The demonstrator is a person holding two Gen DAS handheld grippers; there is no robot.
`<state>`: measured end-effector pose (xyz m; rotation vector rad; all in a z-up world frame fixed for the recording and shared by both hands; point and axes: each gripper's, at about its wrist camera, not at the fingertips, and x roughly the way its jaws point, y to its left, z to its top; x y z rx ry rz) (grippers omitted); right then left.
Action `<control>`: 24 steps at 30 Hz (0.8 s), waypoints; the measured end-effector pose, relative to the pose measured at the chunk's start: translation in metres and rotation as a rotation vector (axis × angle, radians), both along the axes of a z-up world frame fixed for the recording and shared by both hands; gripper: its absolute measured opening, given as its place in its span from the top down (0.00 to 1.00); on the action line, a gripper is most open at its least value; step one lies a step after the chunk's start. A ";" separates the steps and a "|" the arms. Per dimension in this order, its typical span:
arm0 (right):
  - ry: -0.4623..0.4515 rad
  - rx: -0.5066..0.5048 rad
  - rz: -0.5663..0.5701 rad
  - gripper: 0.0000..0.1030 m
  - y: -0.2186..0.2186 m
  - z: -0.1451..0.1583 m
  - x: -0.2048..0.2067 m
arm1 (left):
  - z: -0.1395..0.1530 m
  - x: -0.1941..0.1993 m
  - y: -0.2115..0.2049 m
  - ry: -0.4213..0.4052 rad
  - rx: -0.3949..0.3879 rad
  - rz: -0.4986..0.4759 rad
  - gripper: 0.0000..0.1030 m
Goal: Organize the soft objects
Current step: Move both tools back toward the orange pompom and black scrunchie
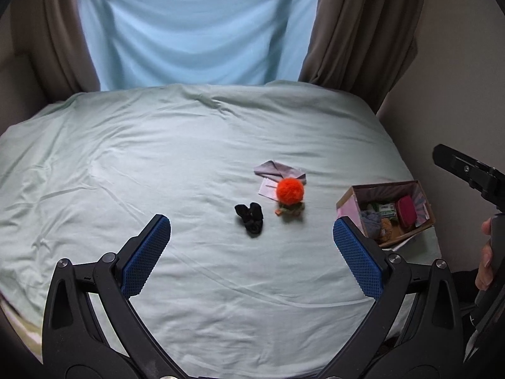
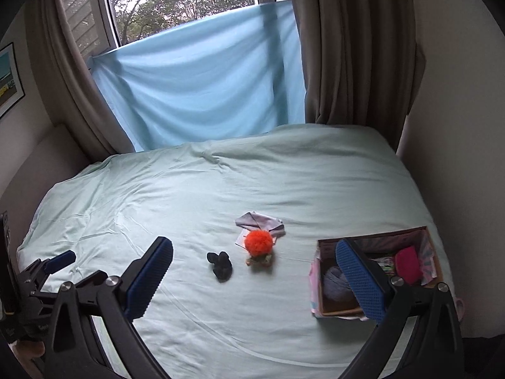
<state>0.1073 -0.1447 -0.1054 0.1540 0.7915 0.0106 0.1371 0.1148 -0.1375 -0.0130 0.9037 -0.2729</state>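
Note:
An orange pom-pom toy (image 1: 289, 193) (image 2: 258, 243) lies mid-bed on a pale green sheet (image 1: 157, 164) (image 2: 189, 195). A black sock bundle (image 1: 250, 219) (image 2: 220, 266) lies just left of it. A folded grey-pink cloth (image 1: 279, 175) (image 2: 258, 222) lies behind the toy. A cardboard box (image 1: 347, 197) (image 2: 320, 279) at the right bed edge holds several soft items. My left gripper (image 1: 252, 232) is open and empty, above the near bed. My right gripper (image 2: 254, 257) is open and empty; its right finger overlaps the box.
Brown curtains (image 1: 356, 28) (image 2: 353, 47) and a blue sheet (image 1: 195, 25) (image 2: 202, 88) hang over the window behind the bed. A wall (image 1: 467, 79) runs along the bed's right side. The right gripper's body (image 1: 473, 173) shows in the left wrist view.

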 end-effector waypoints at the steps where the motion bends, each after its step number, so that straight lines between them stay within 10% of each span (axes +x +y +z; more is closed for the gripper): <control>1: 0.005 -0.003 0.003 0.00 0.002 -0.004 0.008 | -0.003 0.006 0.000 0.002 -0.002 -0.001 0.00; 24: 0.256 -0.063 0.137 0.14 0.016 -0.233 0.229 | -0.232 0.171 -0.044 0.232 -0.016 0.024 0.07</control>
